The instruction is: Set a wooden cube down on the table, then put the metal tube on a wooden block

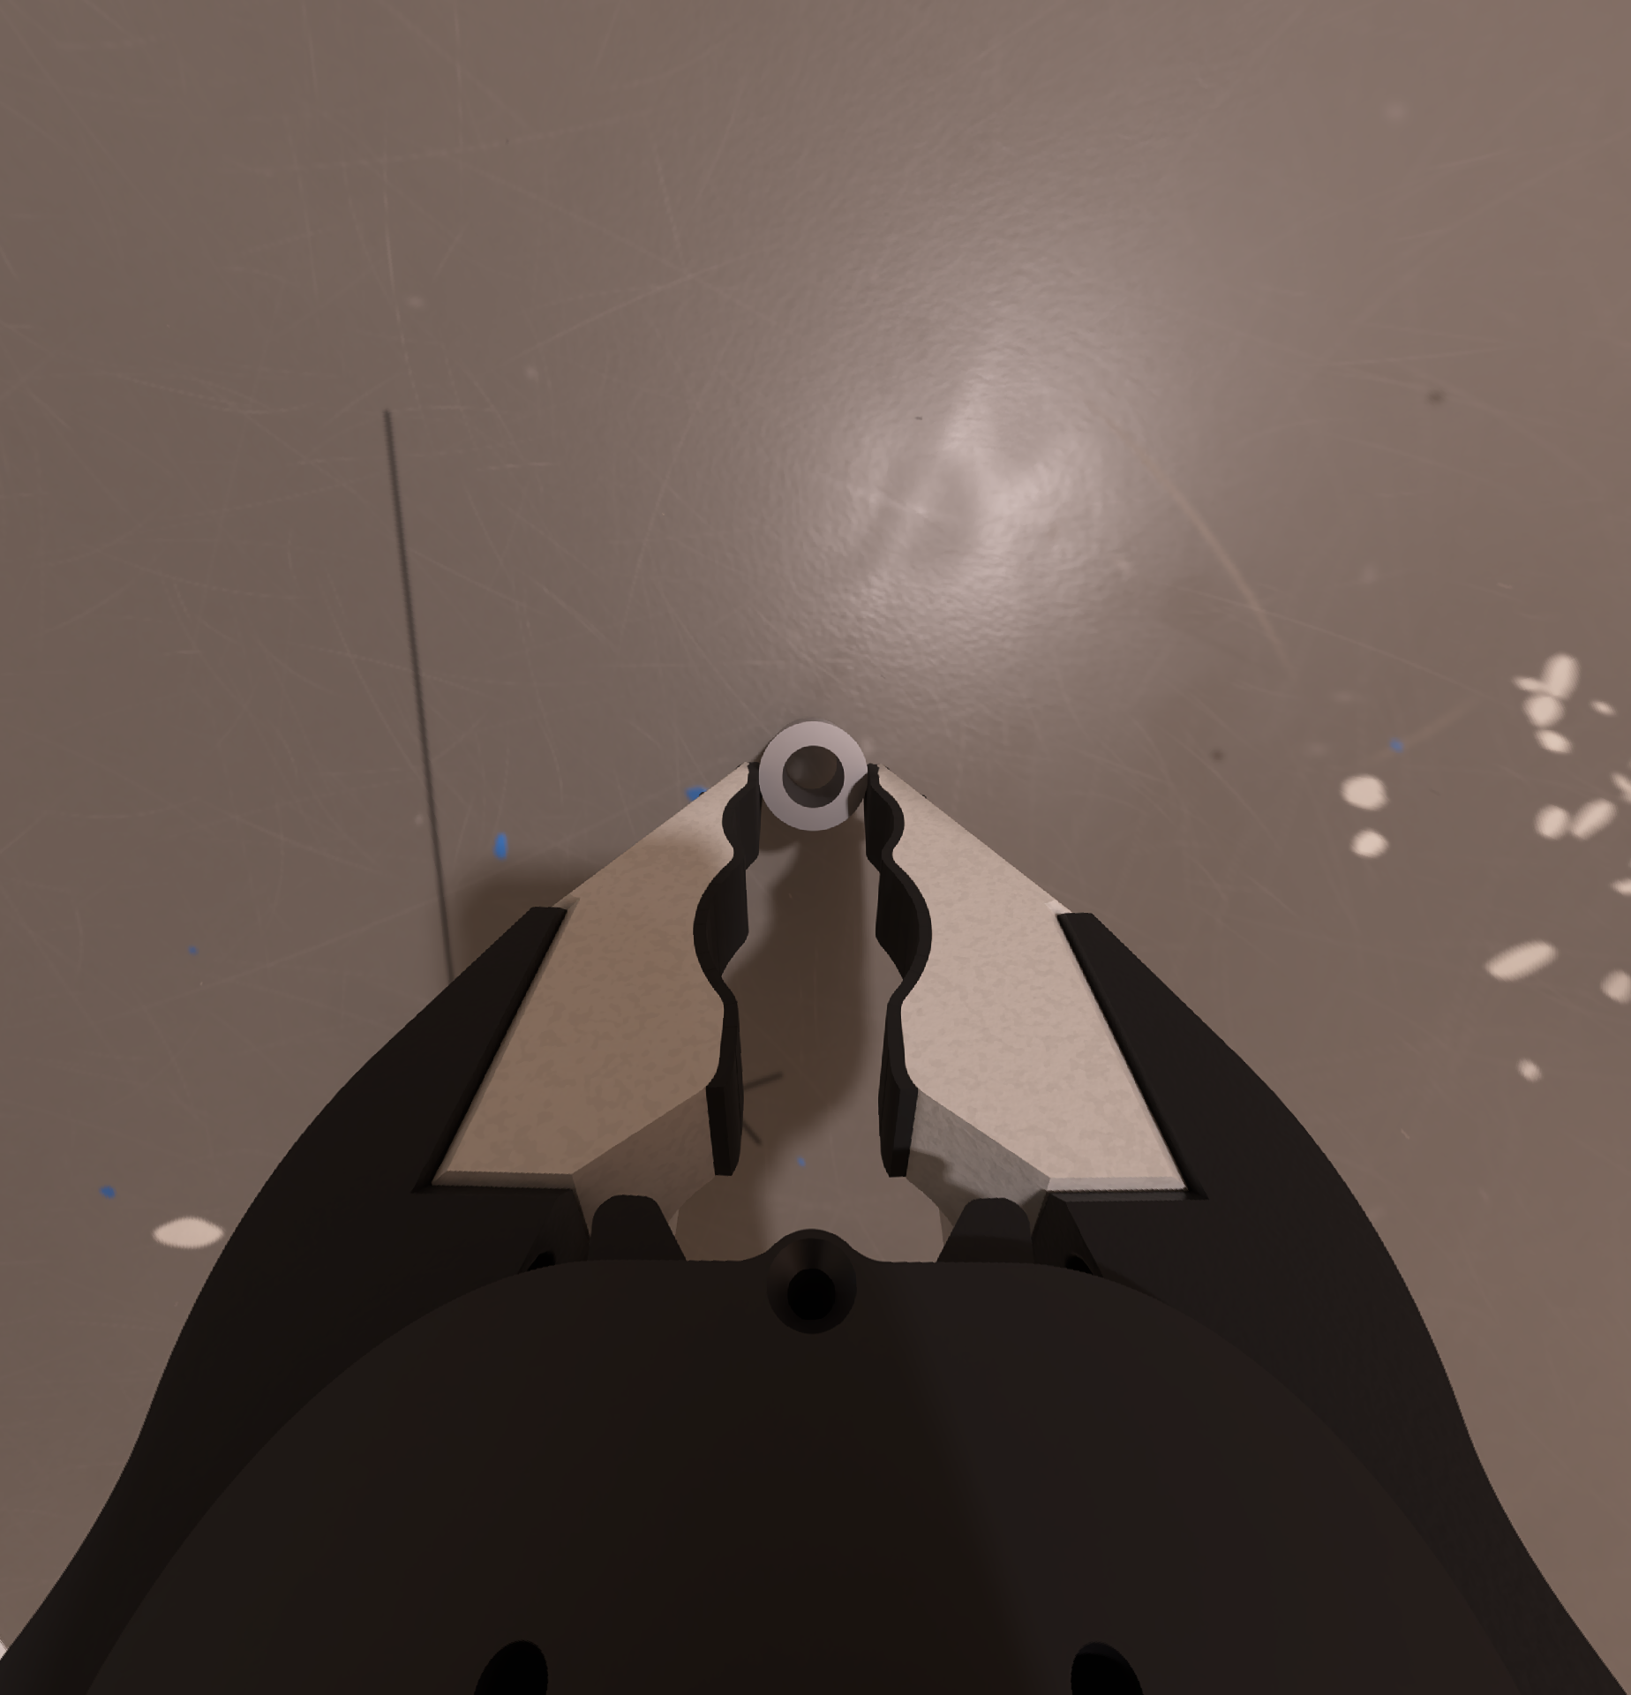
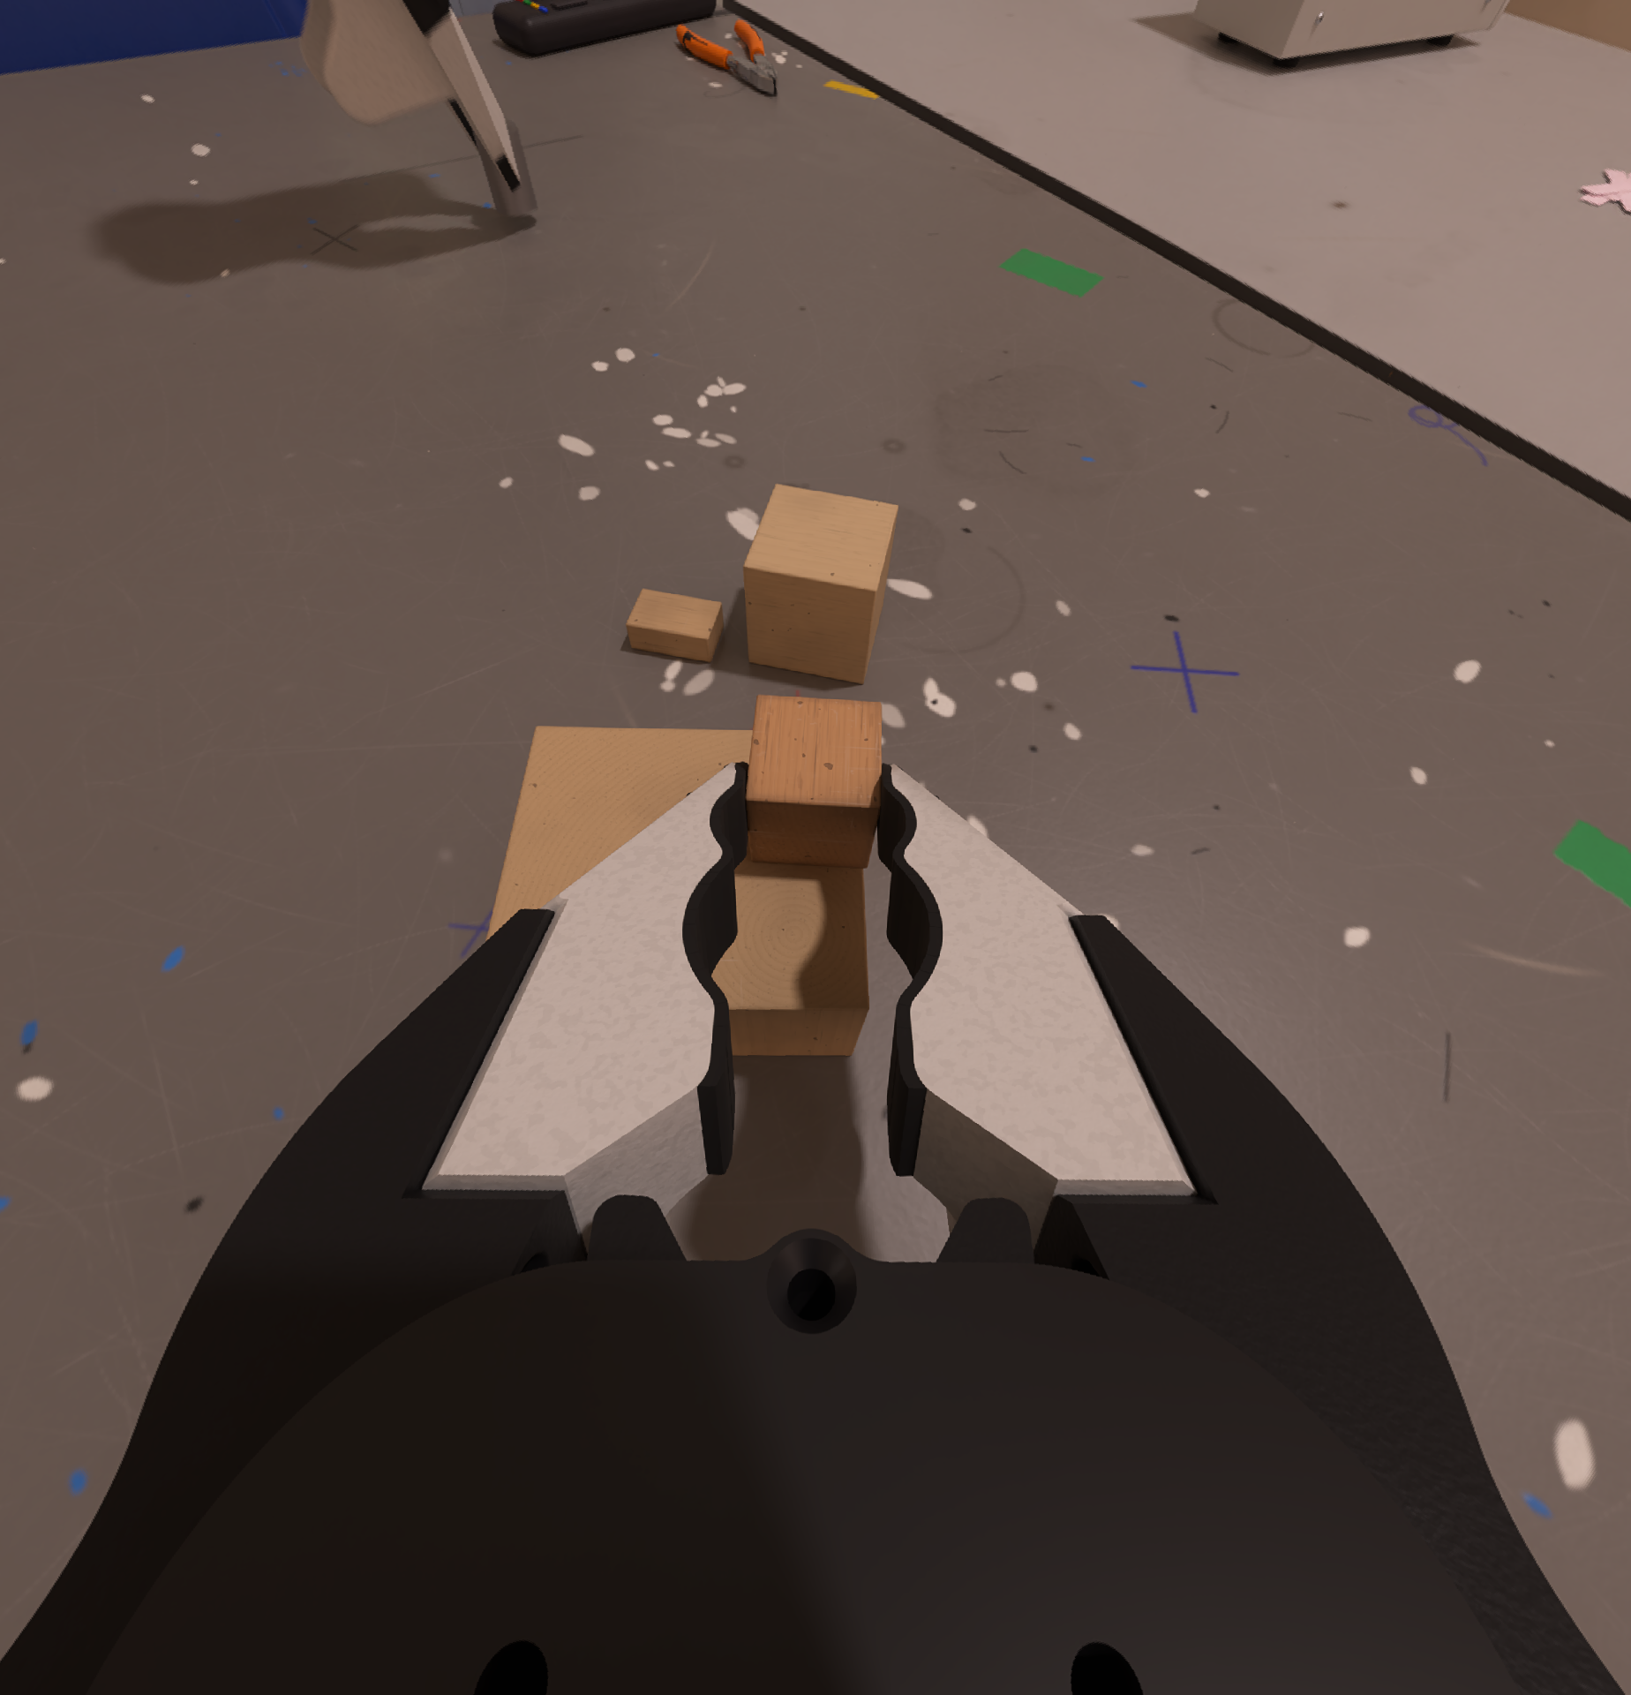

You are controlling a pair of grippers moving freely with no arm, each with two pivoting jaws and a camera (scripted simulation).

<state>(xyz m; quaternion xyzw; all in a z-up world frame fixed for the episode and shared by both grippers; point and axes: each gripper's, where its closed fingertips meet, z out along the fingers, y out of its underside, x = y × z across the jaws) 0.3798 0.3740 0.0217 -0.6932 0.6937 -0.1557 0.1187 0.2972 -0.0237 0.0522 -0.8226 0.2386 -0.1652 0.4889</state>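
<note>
In the left wrist view my left gripper [image 1: 813,781] is shut on the metal tube [image 1: 779,778], a grey ring seen end-on between the fingertips, pointing down at the table. In the right wrist view my right gripper [image 2: 812,780] is shut on a small wooden cube [image 2: 816,747], holding it over the far right corner of a wide flat wooden block [image 2: 610,798]. Whether the cube touches that block I cannot tell. The left gripper [image 2: 509,183] shows far off at the top left, tips near the table.
Beyond the cube stand a tall wooden block [image 2: 816,587] and a small flat wooden block [image 2: 674,624]. Orange pliers [image 2: 729,50] and a dark case [image 2: 592,18] lie at the far edge. The table edge [image 2: 1252,293] runs diagonally on the right. Green tape patches [image 2: 1050,271] mark the tabletop.
</note>
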